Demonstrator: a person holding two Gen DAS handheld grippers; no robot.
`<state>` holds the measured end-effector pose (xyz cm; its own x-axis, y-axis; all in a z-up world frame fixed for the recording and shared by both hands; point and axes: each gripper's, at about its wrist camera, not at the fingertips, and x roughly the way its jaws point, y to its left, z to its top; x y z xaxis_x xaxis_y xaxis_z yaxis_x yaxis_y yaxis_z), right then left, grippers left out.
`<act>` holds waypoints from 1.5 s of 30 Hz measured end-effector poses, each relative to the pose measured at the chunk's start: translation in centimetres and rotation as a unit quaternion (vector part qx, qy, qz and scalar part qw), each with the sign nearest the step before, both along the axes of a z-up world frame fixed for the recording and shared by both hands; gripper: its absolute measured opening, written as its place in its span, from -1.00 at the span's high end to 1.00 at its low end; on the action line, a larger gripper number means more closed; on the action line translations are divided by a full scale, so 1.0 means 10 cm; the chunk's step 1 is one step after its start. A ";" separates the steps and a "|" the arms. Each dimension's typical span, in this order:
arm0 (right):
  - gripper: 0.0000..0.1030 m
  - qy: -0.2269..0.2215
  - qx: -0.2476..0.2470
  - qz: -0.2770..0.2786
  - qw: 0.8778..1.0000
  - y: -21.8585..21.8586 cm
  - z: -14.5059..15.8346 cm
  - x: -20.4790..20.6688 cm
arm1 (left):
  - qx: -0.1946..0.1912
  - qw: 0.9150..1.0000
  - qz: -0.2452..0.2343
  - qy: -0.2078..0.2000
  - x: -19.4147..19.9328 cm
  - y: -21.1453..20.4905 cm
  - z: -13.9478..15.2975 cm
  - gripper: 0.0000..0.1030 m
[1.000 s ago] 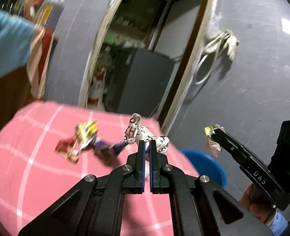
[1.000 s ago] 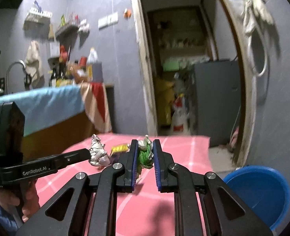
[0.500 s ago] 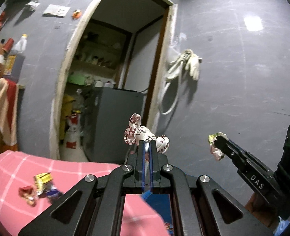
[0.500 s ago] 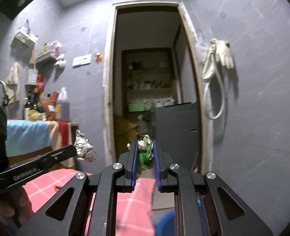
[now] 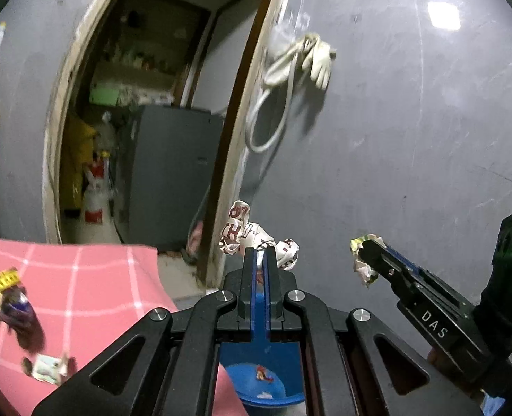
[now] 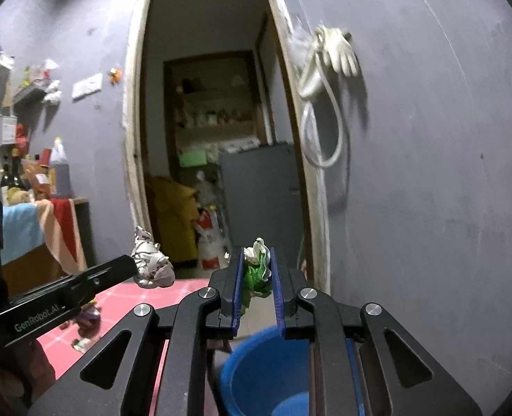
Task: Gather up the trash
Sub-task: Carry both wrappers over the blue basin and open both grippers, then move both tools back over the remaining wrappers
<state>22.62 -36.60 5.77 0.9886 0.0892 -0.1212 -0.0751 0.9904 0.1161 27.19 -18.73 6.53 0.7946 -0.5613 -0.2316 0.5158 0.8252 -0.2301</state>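
Left wrist view: my left claw is clamped shut on a white crumpled wrapper with red print, held in the air right over the blue bin, which already has a few scraps in its bottom. A second ago this claw was over the pink checked cloth with the wrappers just ahead; now the cloth has slid off to the left and the bin sits under my fingers, so I've swung both pieces across to the drop point. My right claw is closed on a green and white crumpled wrapper, also in the air, with the bin rim just below and ahead; earlier the bin was off to the lower right in that view. Both claws sit side by side, apart, not touching. Left on the counter: yellow wrapper, dark purple one, a pale scrap near the cloth edge. My read: carry is about done, next is letting go over the bin, then back for the rest. Risk: light paper could drift past the rim. Doorway and hanging gloves behind, irrelevant.
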 end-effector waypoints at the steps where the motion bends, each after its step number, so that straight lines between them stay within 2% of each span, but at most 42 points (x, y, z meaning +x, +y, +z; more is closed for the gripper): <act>1: 0.73 0.014 0.003 -0.004 1.000 -0.03 -0.04 0.05 | 0.002 1.000 -0.003 0.013 0.05 -0.04 -0.04 0.97; 9: 0.70 0.090 0.025 -0.016 0.996 -0.12 -0.30 0.33 | 0.019 0.993 -0.027 0.111 0.43 -0.25 -0.36 0.97; 12: 0.69 0.108 0.027 -0.016 0.994 -0.13 -0.36 0.39 | 0.020 0.991 -0.029 0.130 0.49 -0.25 -0.44 0.97; 14: 0.62 0.114 0.027 -0.017 0.993 -0.13 -0.37 0.43 | 0.019 0.989 -0.031 0.141 0.52 -0.25 -0.47 0.97; 15: 0.51 0.117 0.026 -0.019 0.993 -0.14 -0.38 0.43 | 0.020 0.989 -0.032 0.145 0.52 -0.24 -0.48 0.95; 16: 0.46 0.119 0.028 -0.020 0.992 -0.14 -0.38 0.45 | 0.021 0.988 -0.032 0.149 0.53 -0.24 -0.49 0.95; 22: 0.45 0.124 0.030 -0.024 0.992 -0.15 -0.37 0.44 | 0.024 0.987 -0.032 0.153 0.52 -0.20 -0.48 0.95; 29: 0.37 0.102 0.027 -0.023 0.994 -0.11 -0.26 0.35 | 0.019 0.991 -0.010 0.133 0.41 0.02 -0.36 0.94; 30: 0.32 0.099 0.026 -0.022 0.994 -0.10 -0.24 0.33 | 0.018 0.992 -0.005 0.128 0.39 0.07 -0.33 0.90; 31: 0.17 0.092 0.025 -0.021 0.995 -0.08 -0.20 0.29 | 0.017 0.992 -0.001 0.123 0.36 0.12 -0.30 0.87; 33: 0.04 0.076 0.025 -0.018 0.997 -0.04 -0.13 0.22 | 0.014 0.994 0.009 0.110 0.30 0.23 -0.24 0.68; 38: -0.05 0.045 0.018 -0.006 0.999 0.11 0.05 0.05 | 0.003 0.996 0.039 0.080 0.11 0.56 -0.06 0.27; 40: -0.37 0.033 0.016 -0.001 0.999 0.18 0.11 0.00 | 0.000 0.996 0.052 0.066 0.01 0.69 0.00 0.13; 43: -0.55 0.010 0.013 0.011 1.000 0.31 0.21 -0.11 | -0.001 0.996 0.074 0.045 -0.13 0.90 0.09 -0.23; 45: -0.70 0.002 0.012 0.019 1.000 0.39 0.25 -0.16 | -0.003 0.995 0.093 0.027 -0.24 1.05 0.14 -0.71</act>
